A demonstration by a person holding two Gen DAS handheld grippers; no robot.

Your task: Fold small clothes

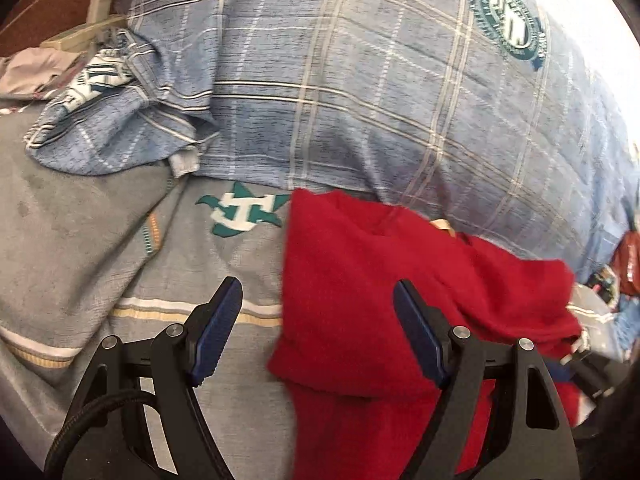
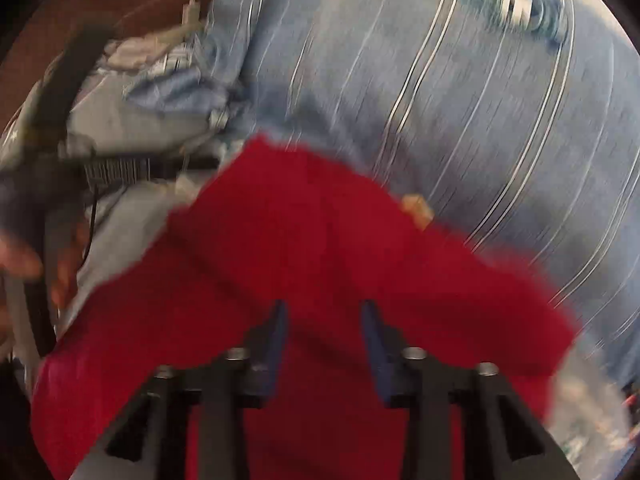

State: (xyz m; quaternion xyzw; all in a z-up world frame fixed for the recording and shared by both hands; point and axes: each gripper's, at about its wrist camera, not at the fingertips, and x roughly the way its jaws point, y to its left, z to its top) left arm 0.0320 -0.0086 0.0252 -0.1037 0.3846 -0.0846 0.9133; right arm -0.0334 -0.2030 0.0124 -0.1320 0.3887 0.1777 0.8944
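A red garment lies partly folded on a bed, spread over a grey-and-blue plaid bedcover printed with teal and white emblems. A small tan label shows at the garment's far edge. To the far left of the left wrist view, a crumpled fold of the same plaid bedding is bunched up, with a pale lilac cloth beside it; behind these sit a beige power strip and a white charger with its cable, against a dark brown surface that cannot be identified further. At the right edge some red and patterned items are too blurred to name. The left hand-held gripper hovers with its blue-padded fingers well apart, one over the bedcover and the other over the garment's left part, nothing between them. The right wrist view is heavily motion-blurred: the right hand-held gripper is above the red garment, its fingers a moderate gap apart, and the blur hides whether any cloth is caught between them. In that view a dark strap-like shape and a blurred hand appear at the left edge, near the garment's left side. Bright light washes out the upper right rim of both views.
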